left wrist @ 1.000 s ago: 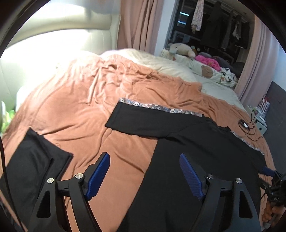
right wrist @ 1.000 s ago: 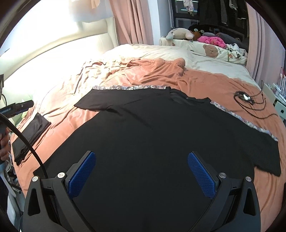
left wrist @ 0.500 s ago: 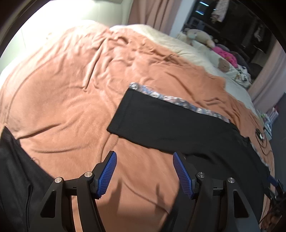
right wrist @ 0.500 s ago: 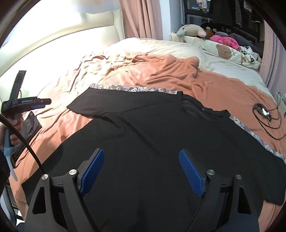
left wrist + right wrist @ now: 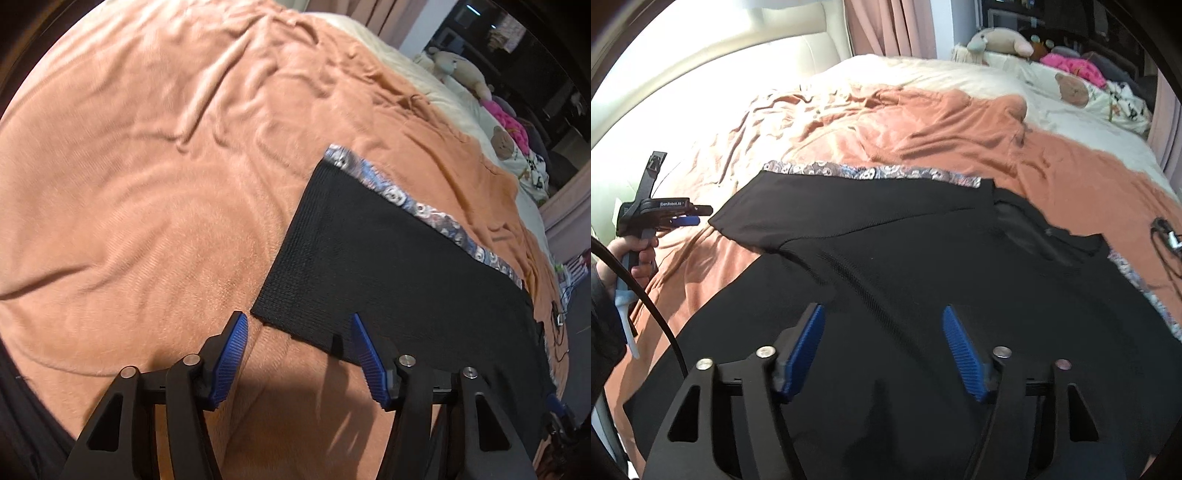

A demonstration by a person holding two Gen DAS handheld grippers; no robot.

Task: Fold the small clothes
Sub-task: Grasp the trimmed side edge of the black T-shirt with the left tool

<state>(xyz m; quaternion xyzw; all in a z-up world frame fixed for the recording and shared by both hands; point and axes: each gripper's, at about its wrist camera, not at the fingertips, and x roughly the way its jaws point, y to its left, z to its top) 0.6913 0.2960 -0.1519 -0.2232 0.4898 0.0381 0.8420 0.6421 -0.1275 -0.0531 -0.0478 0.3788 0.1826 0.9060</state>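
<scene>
Black shirt (image 5: pixel 923 295) flat on the orange blanket (image 5: pixel 147 166), both grippers over it.

Left gripper (image 5: pixel 295 321) hangs over the sleeve's (image 5: pixel 351 258) corner, jaws half-wide and closing, pads not pressing cloth. Right gripper (image 5: pixel 882 314) hovers above the shirt's body, jaws closing too, gripping nothing. Plush toys (image 5: pixel 997 38) line the bed's far side.

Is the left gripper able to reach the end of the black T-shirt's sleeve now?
Probably yes. The left gripper, jaws closing with nothing pressed between them, sits right at the sleeve's lower corner, and only bare orange blanket lies around it.
</scene>
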